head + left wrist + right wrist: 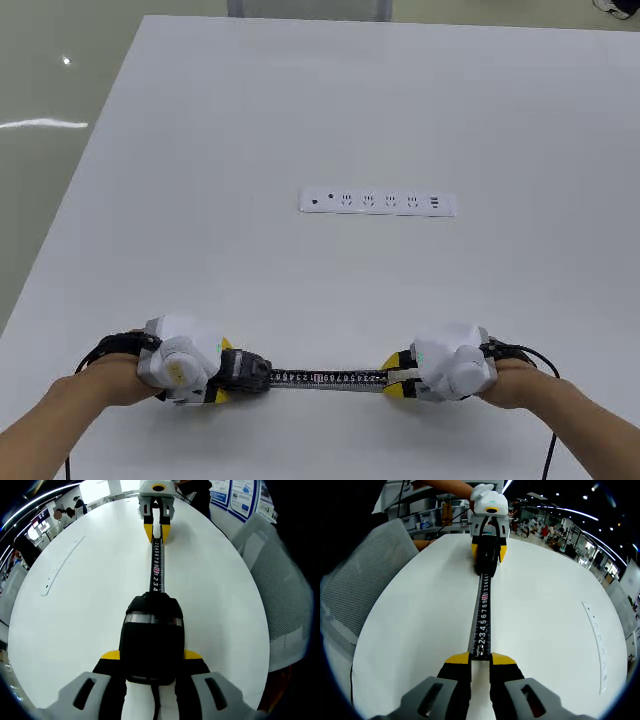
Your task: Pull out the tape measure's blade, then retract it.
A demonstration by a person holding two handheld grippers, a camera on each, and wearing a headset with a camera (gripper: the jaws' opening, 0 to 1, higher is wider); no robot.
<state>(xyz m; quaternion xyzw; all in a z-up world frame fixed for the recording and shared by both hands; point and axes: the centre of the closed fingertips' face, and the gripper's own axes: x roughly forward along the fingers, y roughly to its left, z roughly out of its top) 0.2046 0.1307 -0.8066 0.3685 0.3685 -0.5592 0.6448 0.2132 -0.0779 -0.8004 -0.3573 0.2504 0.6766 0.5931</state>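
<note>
Left tool and right tool face each other, jaws clamped.

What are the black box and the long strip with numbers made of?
The case looks like matte black plastic or rubber: dull, with soft rounded edges. The shiny silvery band across it may be metal. The blade looks like thin coated metal, probably steel: it lies flat and straight, dark with pale printed numbers. Looks alone can't settle it.
</note>
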